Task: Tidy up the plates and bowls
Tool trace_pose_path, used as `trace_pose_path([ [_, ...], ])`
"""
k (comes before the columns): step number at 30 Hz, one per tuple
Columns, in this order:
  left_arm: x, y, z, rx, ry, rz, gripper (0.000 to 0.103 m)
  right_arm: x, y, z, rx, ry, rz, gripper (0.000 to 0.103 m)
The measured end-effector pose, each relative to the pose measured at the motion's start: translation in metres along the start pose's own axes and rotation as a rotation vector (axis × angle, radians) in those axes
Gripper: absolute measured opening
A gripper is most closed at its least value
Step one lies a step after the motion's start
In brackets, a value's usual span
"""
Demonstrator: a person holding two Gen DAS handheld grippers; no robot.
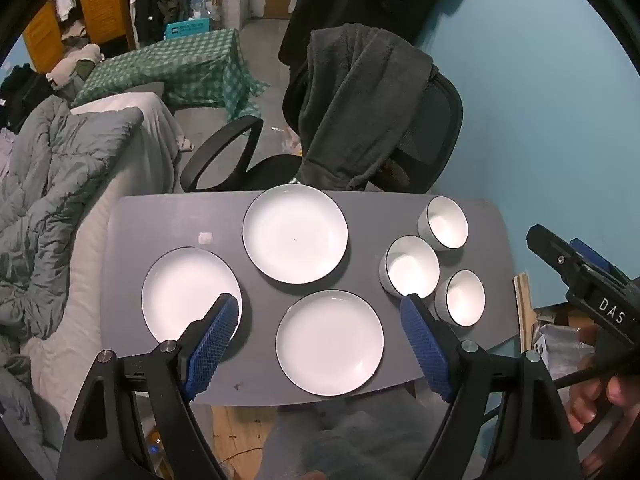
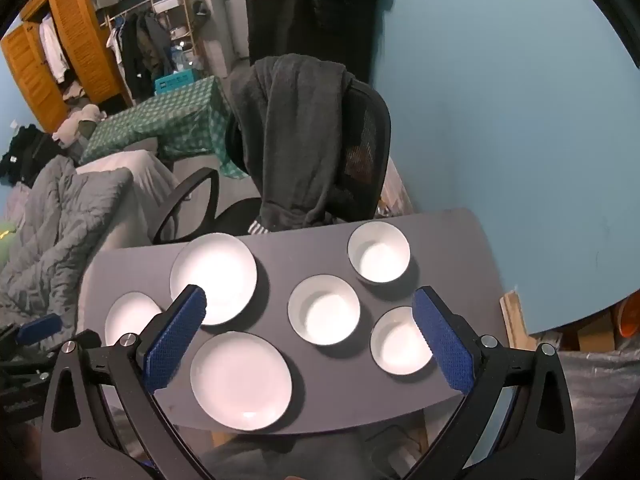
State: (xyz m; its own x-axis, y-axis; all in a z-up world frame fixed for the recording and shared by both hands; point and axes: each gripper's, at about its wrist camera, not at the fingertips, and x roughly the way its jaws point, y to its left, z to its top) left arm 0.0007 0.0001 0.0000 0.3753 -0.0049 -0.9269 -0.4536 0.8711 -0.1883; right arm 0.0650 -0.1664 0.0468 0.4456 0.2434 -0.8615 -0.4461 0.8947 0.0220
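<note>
Three white plates and three white bowls lie apart on the grey counter (image 1: 160, 216); nothing stacked, nothing lifted; I judge this the opening step, before any first grasp.

Landmark: the middle bowl (image 1: 412, 266). Far bowl (image 1: 443, 222) sits just beyond it, toward the chair (image 1: 420, 128); near bowl (image 1: 464, 298) just beside it on the front-edge side; none of the three clearly touch. Far plate (image 1: 295, 233) lies left of the middle bowl, by the counter's back edge; near plate (image 1: 330, 342) left and toward the front edge; left plate (image 1: 188, 292) well apart from it, at the counter's far left side.

Left gripper (image 1: 320, 314) hangs above the front edge, jaws spread wide, holding nothing; the near plate shows between its blue pads. Right gripper (image 2: 310, 306) likewise raised, jaws spread wide, empty; the middle bowl shows between its pads.

Contents: all three bowls look empty, white insides only; plates bare, save a tiny dark speck on the far plate.

Next move, as I judge it: lower one gripper to a rim and pinch it, likely bowls nested with the right, plates stacked with the left. Plates lie flat, so a jaw must get under the rim; glazed ware may slip.
</note>
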Motion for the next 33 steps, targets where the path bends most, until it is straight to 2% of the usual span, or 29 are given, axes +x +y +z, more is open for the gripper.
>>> trace_pose_path([
  [9, 0.01, -0.001, 0.018, 0.008, 0.017, -0.028, 0.084, -0.001, -0.004, -0.002, 0.002, 0.0, -0.002, 0.101],
  [11, 0.0, 0.002, 0.002, 0.004, -0.01, -0.041, 0.084, 0.0, -0.003, -0.002, 0.004, 0.003, 0.0, 0.101],
  [23, -0.008, 0.005, 0.003, -0.001, -0.035, -0.036, 0.084, 0.001, 0.013, -0.007, 0.011, 0.011, 0.006, 0.101],
  [33, -0.008, 0.016, 0.006, -0.029, -0.021, -0.049, 0.084, 0.003, 0.014, -0.002, 0.013, 0.028, 0.013, 0.101],
])
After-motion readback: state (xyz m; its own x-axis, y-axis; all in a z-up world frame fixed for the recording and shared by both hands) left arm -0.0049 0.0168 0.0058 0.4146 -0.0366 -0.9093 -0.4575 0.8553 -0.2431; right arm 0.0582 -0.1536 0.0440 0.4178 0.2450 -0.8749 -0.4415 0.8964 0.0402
